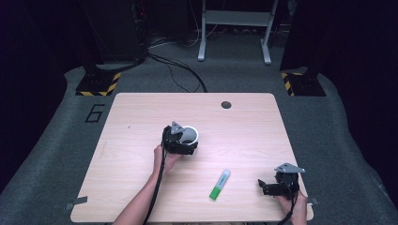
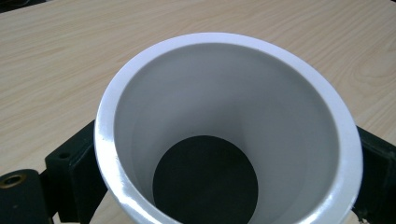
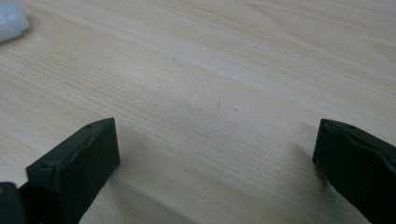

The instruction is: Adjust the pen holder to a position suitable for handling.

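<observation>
Filling the left gripper view, a white round plastic cup [image 2: 224,135] with a dark bottom is sitting between the left gripper [image 1: 180,140]'s jaws, which are pressing its sides, at the middle of the light wooden table [image 1: 141,117]. Lower right, the right gripper [image 3: 217,158] is hovering wide open, holding nothing, just right of a green-and-white marker pen [image 1: 219,184].

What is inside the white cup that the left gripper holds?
The white cup looks empty: the left gripper view shows bare white walls and a dark round bottom. The table beneath the cup is covered. The left gripper clasps it from both sides.
</observation>
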A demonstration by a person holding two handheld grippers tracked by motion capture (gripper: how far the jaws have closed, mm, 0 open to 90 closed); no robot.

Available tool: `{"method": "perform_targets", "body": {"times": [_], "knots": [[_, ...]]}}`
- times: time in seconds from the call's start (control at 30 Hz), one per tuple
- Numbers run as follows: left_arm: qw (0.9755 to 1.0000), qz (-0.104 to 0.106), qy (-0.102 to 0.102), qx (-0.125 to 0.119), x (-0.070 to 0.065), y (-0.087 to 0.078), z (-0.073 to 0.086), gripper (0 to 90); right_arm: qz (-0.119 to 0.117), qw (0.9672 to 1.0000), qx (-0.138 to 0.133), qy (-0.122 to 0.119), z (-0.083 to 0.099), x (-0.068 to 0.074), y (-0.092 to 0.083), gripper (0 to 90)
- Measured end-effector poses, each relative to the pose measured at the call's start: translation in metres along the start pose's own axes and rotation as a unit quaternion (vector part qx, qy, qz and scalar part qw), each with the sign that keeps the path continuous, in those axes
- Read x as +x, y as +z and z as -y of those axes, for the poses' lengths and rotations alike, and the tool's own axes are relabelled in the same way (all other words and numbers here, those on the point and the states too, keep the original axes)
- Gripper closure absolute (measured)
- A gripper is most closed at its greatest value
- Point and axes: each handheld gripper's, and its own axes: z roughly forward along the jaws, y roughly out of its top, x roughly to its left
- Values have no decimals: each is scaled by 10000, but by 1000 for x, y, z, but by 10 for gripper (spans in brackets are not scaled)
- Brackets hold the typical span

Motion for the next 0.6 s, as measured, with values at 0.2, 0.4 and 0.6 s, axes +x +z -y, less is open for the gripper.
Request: {"method": "perform_targets", "body": {"times": [0.2,0.4,0.6], "knots": [[9999,68,76,6,-10,5,-3,58,-1,10000,-2,2,0,0,0,0],[9999,143,67,-5,-22,11,-6,58,-1,10000,-4,5,0,0,0,0],[9999,142,61,17,-30,17,-7,56,-9,10000,4,0,0,0,0,0]]}}
